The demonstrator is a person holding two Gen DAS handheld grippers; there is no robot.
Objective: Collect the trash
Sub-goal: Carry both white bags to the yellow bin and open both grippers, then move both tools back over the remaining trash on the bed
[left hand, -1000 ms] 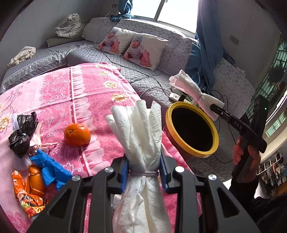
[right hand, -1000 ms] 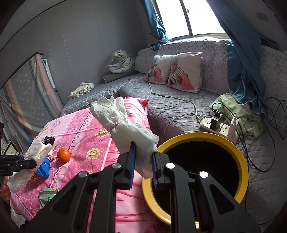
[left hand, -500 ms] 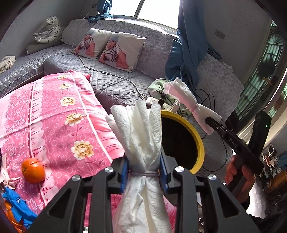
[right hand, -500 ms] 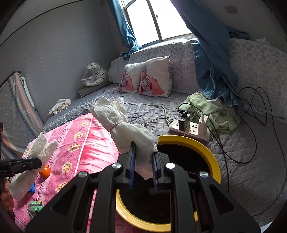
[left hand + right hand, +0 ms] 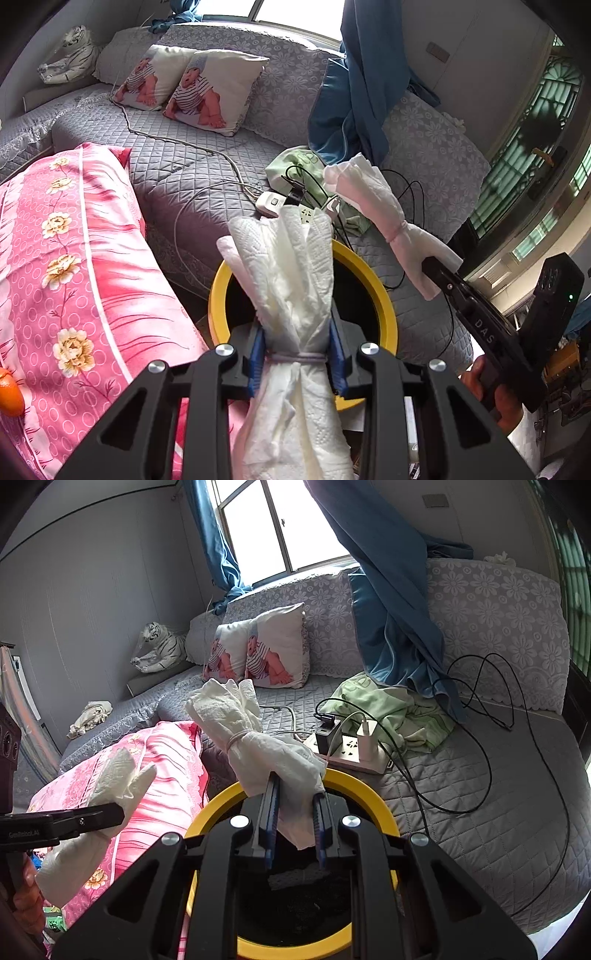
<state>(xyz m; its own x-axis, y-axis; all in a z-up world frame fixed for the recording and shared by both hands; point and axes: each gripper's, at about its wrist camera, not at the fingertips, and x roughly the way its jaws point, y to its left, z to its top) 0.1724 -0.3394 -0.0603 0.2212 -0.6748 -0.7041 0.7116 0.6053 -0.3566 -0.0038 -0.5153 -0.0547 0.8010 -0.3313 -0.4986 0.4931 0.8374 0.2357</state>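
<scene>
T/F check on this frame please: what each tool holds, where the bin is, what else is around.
1. The left tool grips a tied paper-towel bundle. True.
2. The right tool is empty. False: it is shut on a second tied bundle.
3. The yellow-rimmed bin sits under the right tool. True.
4. The orange is in the bin. False: it lies on the pink cloth.
5. The power strip has nothing plugged in. False: two chargers are.

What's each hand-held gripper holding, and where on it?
Left hand-held gripper: tissue bundle, gripped at its tied waist. Right hand-held gripper: second tissue bundle, gripped by its lower end.
</scene>
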